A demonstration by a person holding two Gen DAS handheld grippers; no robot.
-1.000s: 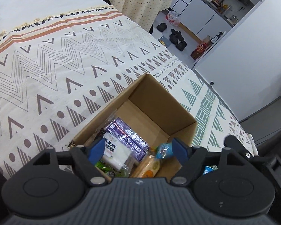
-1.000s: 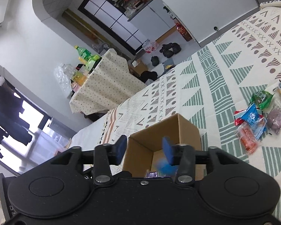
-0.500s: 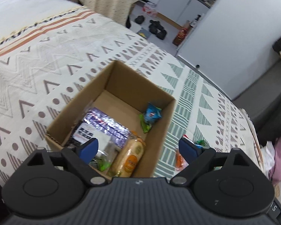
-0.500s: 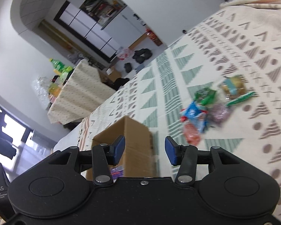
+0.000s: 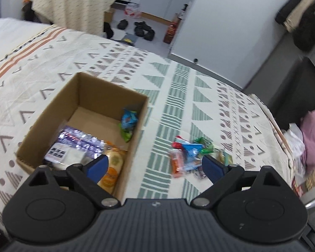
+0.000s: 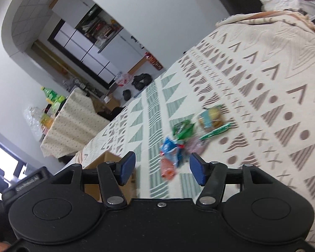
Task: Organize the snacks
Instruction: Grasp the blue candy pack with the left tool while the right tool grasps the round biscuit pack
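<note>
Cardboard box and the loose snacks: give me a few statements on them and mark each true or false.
1. The cardboard box stands open on the patterned cloth. True.
2. The box is empty. False: it holds several packets, among them a blue packet against its wall.
3. A pile of loose snacks lies on the cloth outside the box. True.
4. The left tool grips a packet. False: nothing is between its wide-apart fingers.
5. The right tool is clamped on the orange packet. False: its jaws are opening and the packet lies on the cloth beyond them.
</note>
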